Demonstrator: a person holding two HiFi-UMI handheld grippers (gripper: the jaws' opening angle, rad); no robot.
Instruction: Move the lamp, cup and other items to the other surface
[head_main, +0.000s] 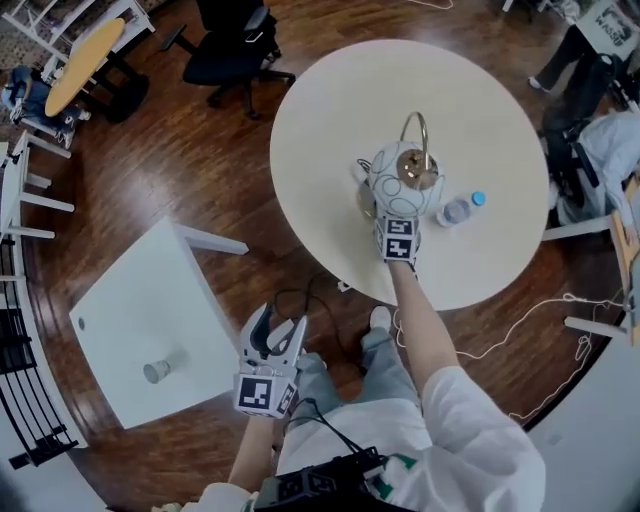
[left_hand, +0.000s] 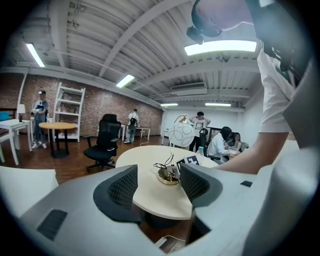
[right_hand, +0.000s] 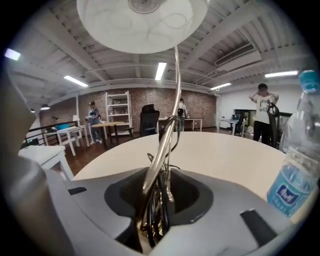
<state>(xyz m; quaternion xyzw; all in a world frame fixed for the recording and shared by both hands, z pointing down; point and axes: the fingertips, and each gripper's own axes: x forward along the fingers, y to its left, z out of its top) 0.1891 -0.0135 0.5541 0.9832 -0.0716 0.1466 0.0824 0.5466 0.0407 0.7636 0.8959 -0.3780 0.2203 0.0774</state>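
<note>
Head view alone shows both surfaces. White table (head_main: 130, 300) is at left w/ a cup (head_main: 157, 371) upright close to its near edge. The left gripper (head_main: 280, 330) hangs over wood floor just off that table's right corner, jaws wide apart.

Left gripper view agrees: the left gripper (left_hand: 159, 185) has nothing btwn its pads, only the round table (left_hand: 145, 165) well beyond the gap. Only this view shows the lamp (left_hand: 181, 134) side-on: brass base flat on the round table near its near edge, thin stem up to a globe shade, the right gripper's marker cube (left_hand: 189, 161) just beside the base. People stand and sit in the bkgd, and an office chair (left_hand: 102, 142) is off the round table's left edge.

Back in head view, the lamp (head_main: 400, 180) shade covers the right gripper (head_main: 396, 228) jaws, and the person's arm crosses the round table (head_main: 340, 130) near edge. A bottle (head_main: 458, 210) sits just beside the lamp on its right. A white cable (head_main: 520, 320) trails on the floor further right.

Right gripper view fills that gap: the right gripper (right_hand: 159, 200) jaws are drawn narrow onto the lamp (right_hand: 167, 135) stem, w/ dark cable bunched btwn the pads too. The bottle (right_hand: 295, 170) is upright at right, blue cap, not touching.
</note>
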